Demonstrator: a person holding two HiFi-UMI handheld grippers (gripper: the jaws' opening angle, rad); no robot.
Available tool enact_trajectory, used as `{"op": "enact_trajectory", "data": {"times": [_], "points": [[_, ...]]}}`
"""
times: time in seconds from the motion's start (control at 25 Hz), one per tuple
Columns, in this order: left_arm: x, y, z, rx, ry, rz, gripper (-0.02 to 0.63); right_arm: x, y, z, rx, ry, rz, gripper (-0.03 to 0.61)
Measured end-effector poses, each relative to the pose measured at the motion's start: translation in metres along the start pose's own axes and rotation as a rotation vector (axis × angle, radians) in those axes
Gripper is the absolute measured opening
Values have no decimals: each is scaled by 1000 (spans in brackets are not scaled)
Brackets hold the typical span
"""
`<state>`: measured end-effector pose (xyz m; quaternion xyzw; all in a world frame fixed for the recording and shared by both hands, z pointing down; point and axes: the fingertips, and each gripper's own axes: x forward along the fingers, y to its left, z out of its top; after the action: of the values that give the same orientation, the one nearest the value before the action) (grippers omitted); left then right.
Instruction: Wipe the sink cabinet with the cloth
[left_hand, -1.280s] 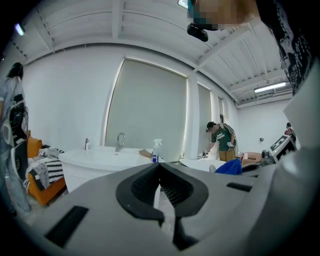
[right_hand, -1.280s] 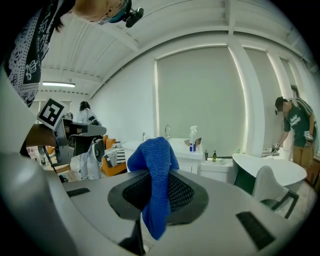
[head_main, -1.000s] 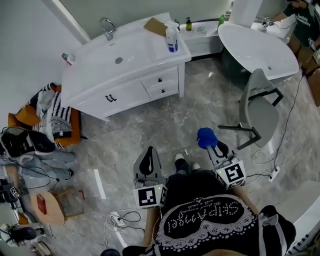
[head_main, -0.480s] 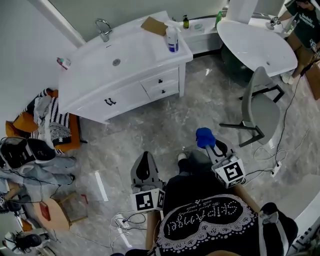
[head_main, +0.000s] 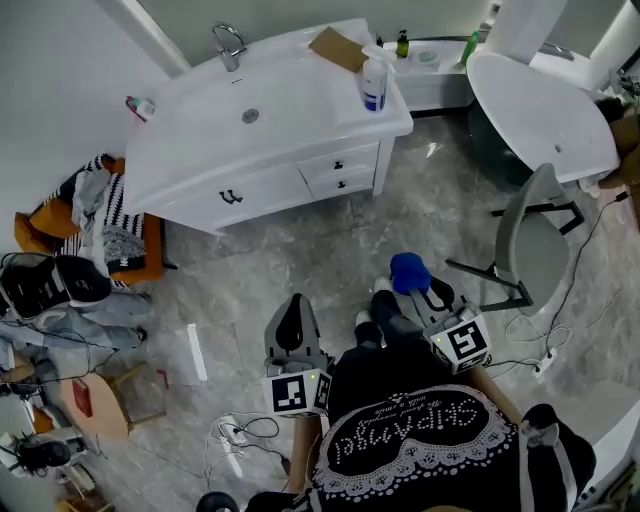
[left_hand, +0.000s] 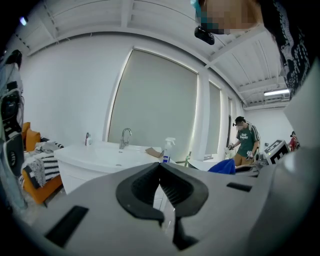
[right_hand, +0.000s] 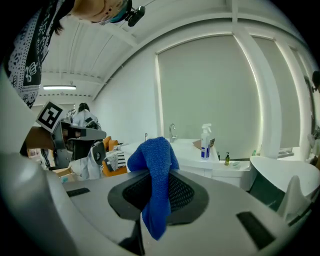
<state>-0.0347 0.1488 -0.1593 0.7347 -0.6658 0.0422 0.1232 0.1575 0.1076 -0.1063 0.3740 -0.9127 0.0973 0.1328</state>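
The white sink cabinet (head_main: 262, 186) stands across the floor from me, with a basin, a chrome faucet (head_main: 228, 44) and dark drawer handles. It also shows far off as the cabinet (left_hand: 95, 162) in the left gripper view and the cabinet (right_hand: 187, 152) in the right gripper view. My right gripper (head_main: 412, 277) is shut on a blue cloth (head_main: 409, 271), which bunches above the jaws and hangs down as the cloth (right_hand: 154, 175). My left gripper (head_main: 292, 318) is shut and holds nothing. Both are held low near my body, well short of the cabinet.
A spray bottle (head_main: 374, 84) and a brown cardboard piece (head_main: 338, 48) sit on the cabinet top. A grey chair (head_main: 532, 240) and a white bathtub (head_main: 540, 100) stand to the right. Clothes and bags (head_main: 95, 235) lie at the left, cables (head_main: 245, 435) by my feet.
The view has shifted, so the cabinet now sits a little more to the right and lower. Both grippers keep their places near my body.
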Motion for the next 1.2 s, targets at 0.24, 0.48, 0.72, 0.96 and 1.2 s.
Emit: {"op": "enact_trajectory", "data": {"times": [0.24,0.48,0.72,0.96,1.2], "points": [[49,-10,19,17,-34,4,5,29,-47,12,20,-9,27,59],[80,-12,25,19,-45,30,5,47,-76,17,6,-8,59,58],[90,-15,30,27,-58,40,5,54,-88,21,11,-15,51,58],[94,-6,38,32,-64,36,5,63,-79,27,33,-36,97,59],[89,11,43,56,-43,1,5,73,-60,30,54,-24,69,58]]}}
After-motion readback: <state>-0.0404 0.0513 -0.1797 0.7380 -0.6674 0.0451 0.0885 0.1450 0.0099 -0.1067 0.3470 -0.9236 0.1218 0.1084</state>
